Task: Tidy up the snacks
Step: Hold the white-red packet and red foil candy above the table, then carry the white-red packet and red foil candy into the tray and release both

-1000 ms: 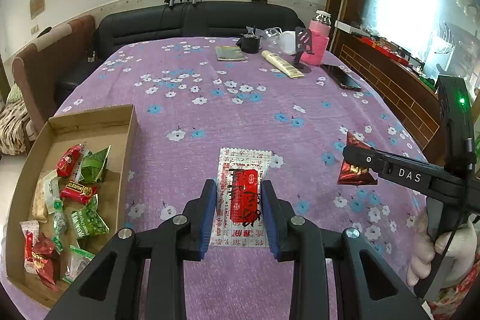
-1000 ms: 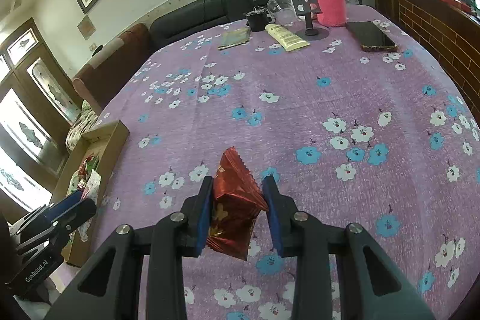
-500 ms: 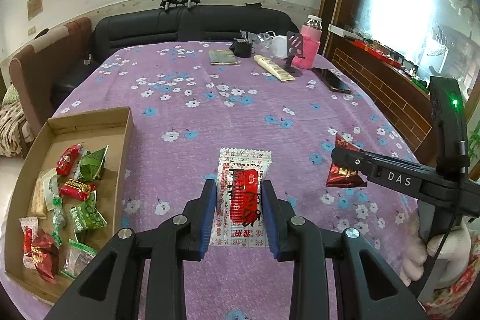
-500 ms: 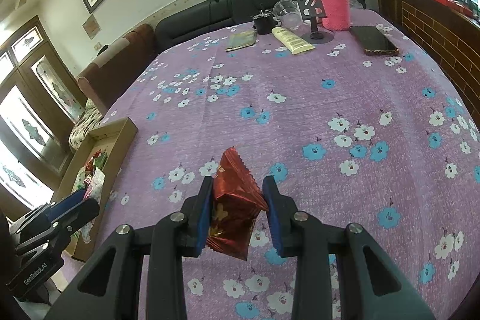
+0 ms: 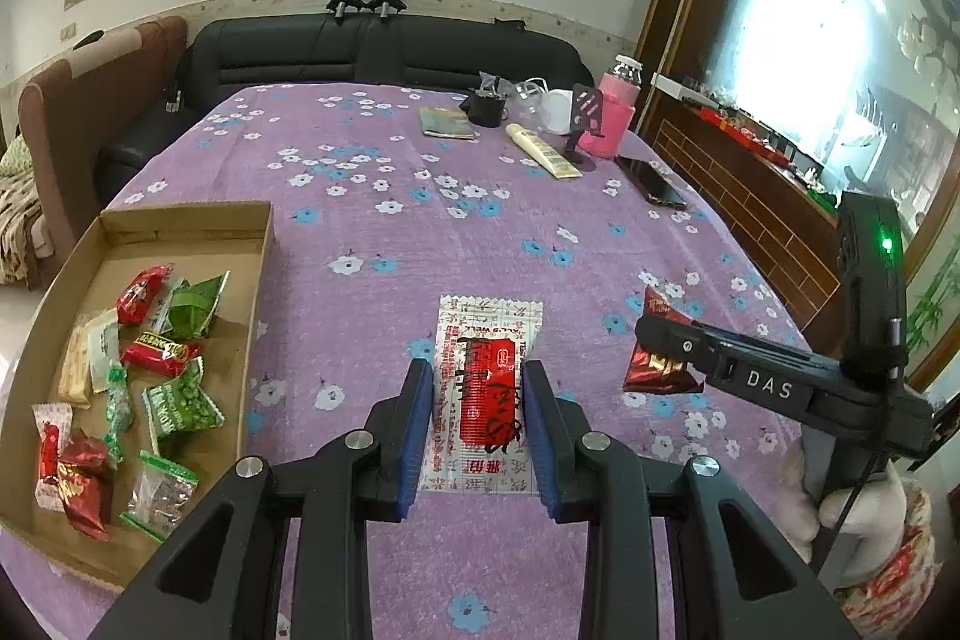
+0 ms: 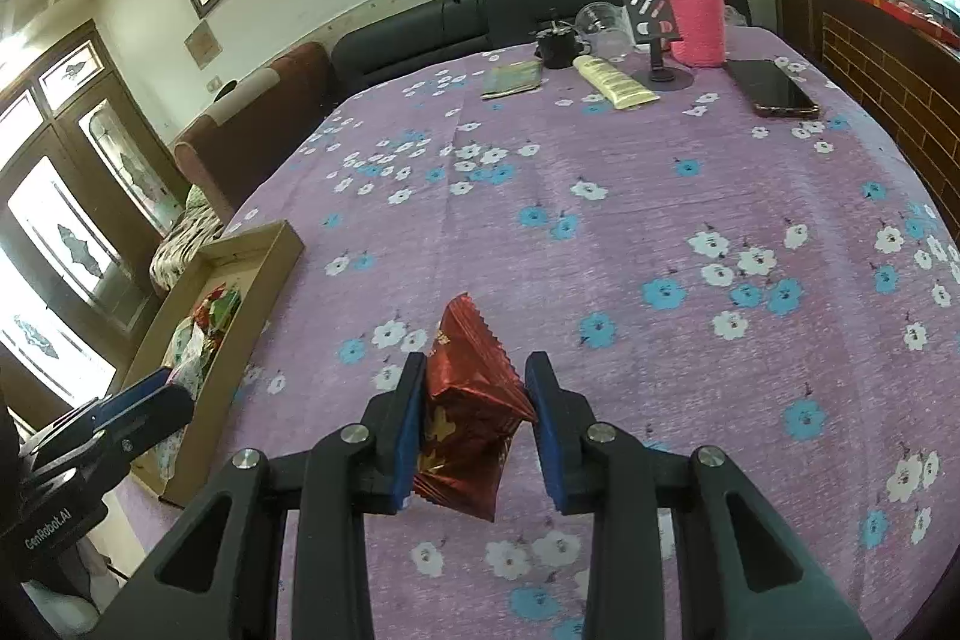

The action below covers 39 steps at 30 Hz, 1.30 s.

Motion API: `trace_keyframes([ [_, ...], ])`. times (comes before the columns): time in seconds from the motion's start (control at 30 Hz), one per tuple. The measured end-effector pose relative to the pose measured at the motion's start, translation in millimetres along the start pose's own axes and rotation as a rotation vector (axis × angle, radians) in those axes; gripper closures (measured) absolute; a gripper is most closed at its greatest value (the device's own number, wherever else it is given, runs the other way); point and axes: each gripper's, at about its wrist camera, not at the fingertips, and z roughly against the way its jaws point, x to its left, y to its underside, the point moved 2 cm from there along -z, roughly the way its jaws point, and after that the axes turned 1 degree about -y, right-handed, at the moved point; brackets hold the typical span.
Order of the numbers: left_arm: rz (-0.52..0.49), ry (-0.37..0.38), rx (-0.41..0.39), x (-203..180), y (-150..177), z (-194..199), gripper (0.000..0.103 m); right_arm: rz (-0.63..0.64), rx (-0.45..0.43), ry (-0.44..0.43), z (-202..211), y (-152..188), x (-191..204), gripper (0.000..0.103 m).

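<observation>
Item: left gripper (image 5: pixel 477 415), blue pads closed on a white-and-red sachet (image 5: pixel 485 388) held flat ahead of it. Item: right gripper (image 6: pixel 477 415), clamped on a crumpled red foil packet (image 6: pixel 471 400). Cardboard tray (image 5: pixel 180 220) (already part-filled) lies to the left of both. Step, by judgement: carrying. Next: swing each leftward over the tray, then release.

My left camera catches a blown-out window (image 5: pixel 798 58) at two o'clock. My right one has glaring door panes (image 6: pixel 54 244) at nine o'clock. Both views are sharp centrally, bowed and black-cornered at the rims.
</observation>
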Motion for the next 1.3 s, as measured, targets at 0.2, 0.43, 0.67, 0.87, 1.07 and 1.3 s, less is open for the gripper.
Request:
trace_keyframes([
  [0.2,0.036,-0.002,-0.007,16,3,5,0.072,0.011,0.015,-0.027,-3,6,12,0.071],
  [0.43,0.084,-0.001,-0.022,40,8,11,0.071,0.019,0.035,-0.063,-8,12,28,0.071],
  [0.67,0.125,-0.011,-0.033,61,11,16,0.071,0.044,0.054,-0.092,-15,14,47,0.071],
  [0.87,0.165,-0.021,-0.051,81,12,24,0.071,0.067,0.073,-0.102,-20,16,63,0.071],
  [1.07,0.203,-0.033,-0.081,103,11,36,0.071,0.094,0.089,-0.118,-27,13,81,0.071],
  [1.3,0.26,-0.065,-0.104,136,15,47,0.071,0.153,0.115,-0.153,-38,12,115,0.071],
])
